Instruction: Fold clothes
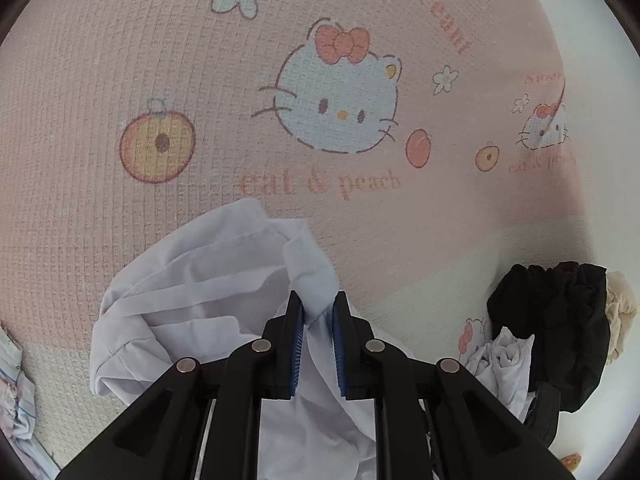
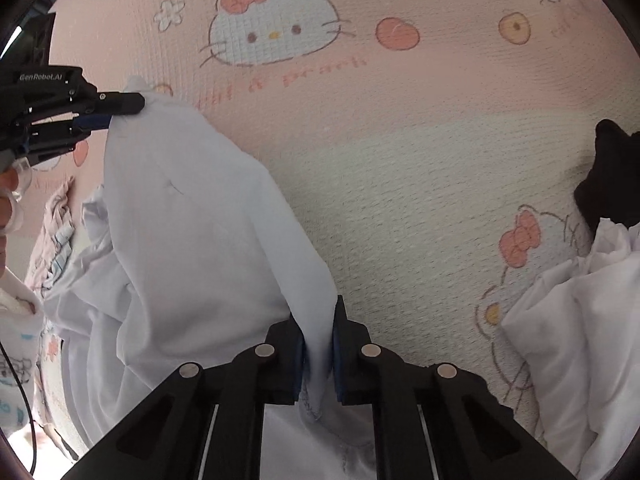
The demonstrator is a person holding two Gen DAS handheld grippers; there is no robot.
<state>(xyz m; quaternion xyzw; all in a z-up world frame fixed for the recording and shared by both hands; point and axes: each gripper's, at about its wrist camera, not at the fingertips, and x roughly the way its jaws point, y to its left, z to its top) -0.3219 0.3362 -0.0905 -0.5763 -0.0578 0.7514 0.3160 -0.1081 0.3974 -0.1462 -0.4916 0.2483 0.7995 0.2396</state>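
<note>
A white garment (image 1: 192, 300) hangs bunched above a pink Hello Kitty bedspread (image 1: 280, 80). My left gripper (image 1: 318, 308) is shut on one edge of the garment. In the right wrist view the same white garment (image 2: 192, 240) stretches from the left gripper (image 2: 120, 114) at the upper left down to my right gripper (image 2: 318, 332), which is shut on another edge of it. The cloth is held up between both grippers, with folds drooping below.
A black garment (image 1: 560, 320) and a crumpled white cloth (image 1: 504, 364) lie at the right on the bedspread; they also show in the right wrist view, the black garment (image 2: 616, 176) and the white cloth (image 2: 580, 340). Patterned clothes (image 2: 52, 240) lie at the left.
</note>
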